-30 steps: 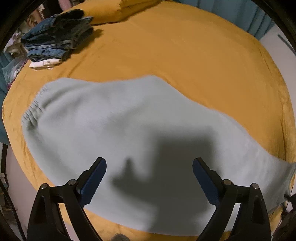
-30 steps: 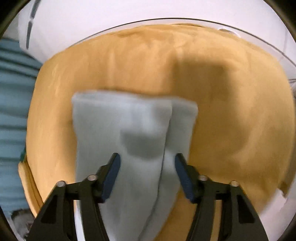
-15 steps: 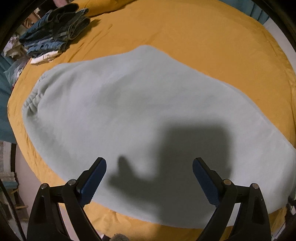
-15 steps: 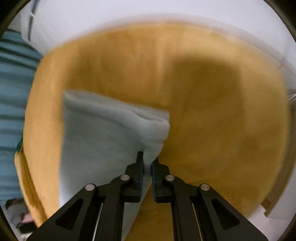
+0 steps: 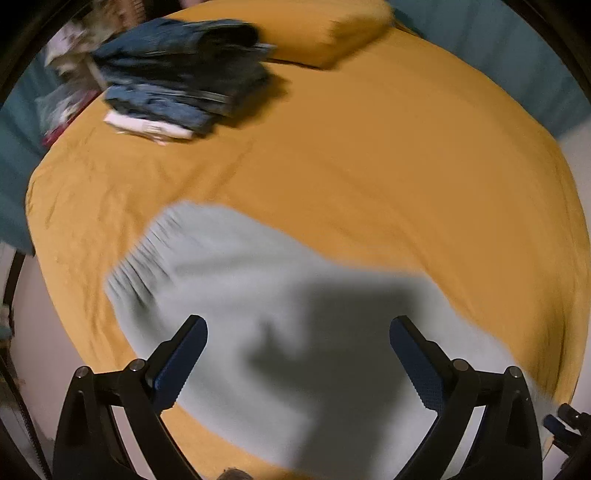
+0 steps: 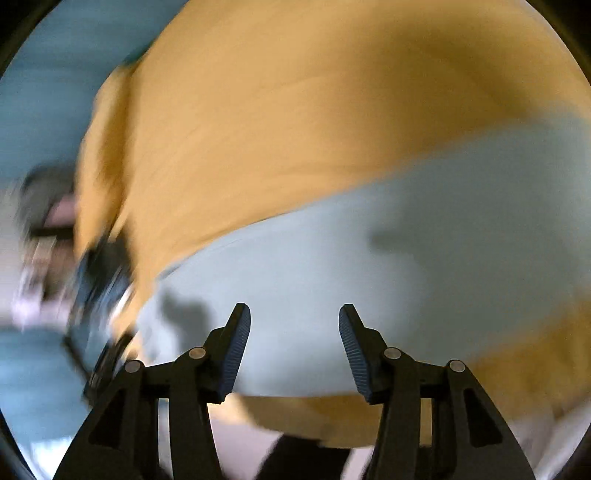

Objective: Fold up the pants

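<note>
The right claw [image 6: 294, 347] has just been opening: half a second ago it pinched an edge of the pale grey pants [image 5: 280, 332], and now its jaws stand apart with nothing between them, the cloth lying flat on the bed beneath. The left claw [image 5: 297, 363] hangs wide open and empty above the same garment, and its view has swung since a moment ago, so the gathered waistband [image 5: 142, 264] now sits at about ten o'clock from its tips. The pants lie spread on the orange bed [image 5: 369, 166]; a stack of folded jeans [image 5: 177, 74] sits far off at eleven o'clock near the pillow [image 5: 325, 33]. Judging by this, one fold has been laid and released, and both claws look free for the next.
</note>
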